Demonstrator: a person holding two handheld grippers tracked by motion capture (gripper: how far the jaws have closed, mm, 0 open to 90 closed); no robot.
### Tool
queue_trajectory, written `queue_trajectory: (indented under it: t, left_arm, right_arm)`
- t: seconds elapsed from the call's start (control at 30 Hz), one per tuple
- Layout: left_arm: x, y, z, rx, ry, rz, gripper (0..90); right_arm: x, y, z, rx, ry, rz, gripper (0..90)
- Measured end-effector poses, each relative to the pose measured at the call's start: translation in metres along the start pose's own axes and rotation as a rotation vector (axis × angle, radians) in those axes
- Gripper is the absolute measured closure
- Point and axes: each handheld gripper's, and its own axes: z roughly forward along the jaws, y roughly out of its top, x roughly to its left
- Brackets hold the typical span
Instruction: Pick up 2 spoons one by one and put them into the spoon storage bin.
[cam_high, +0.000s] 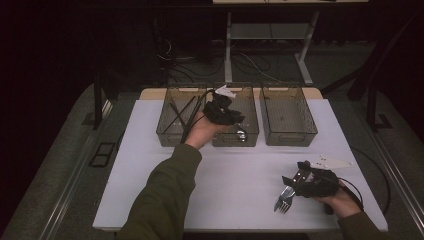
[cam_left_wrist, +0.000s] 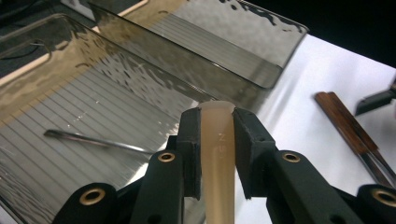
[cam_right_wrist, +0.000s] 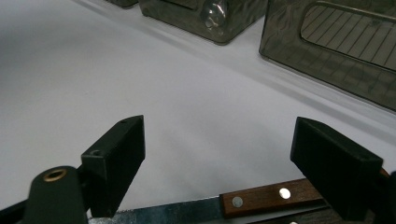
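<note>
Clenching a pale handle (cam_left_wrist: 218, 154) lengthwise, the left tool (cam_left_wrist: 217, 140) points over the middle bin (cam_left_wrist: 116, 88); right tool (cam_right_wrist: 233, 154) released

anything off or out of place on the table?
Nothing stands out. Three bins sit upright in a row, forks lie by the open right gripper, and the left gripper holds a pale handle over the middle bin.

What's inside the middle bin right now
In the middle bin, the left gripper view shows one thin metal utensil lying on the ribbed floor. The left gripper hovers over it holding a pale handle, hiding the near part of the bin.
</note>
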Motion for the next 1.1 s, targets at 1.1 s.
queue_trajectory:
  t: [1.1]
  left_arm:
    - [0.035,0.000,0.051,0.068,0.150,-0.070,58.7]
  right_arm:
    - [0.000,0.000,-0.002,-0.008,0.006,-0.010,17.9]
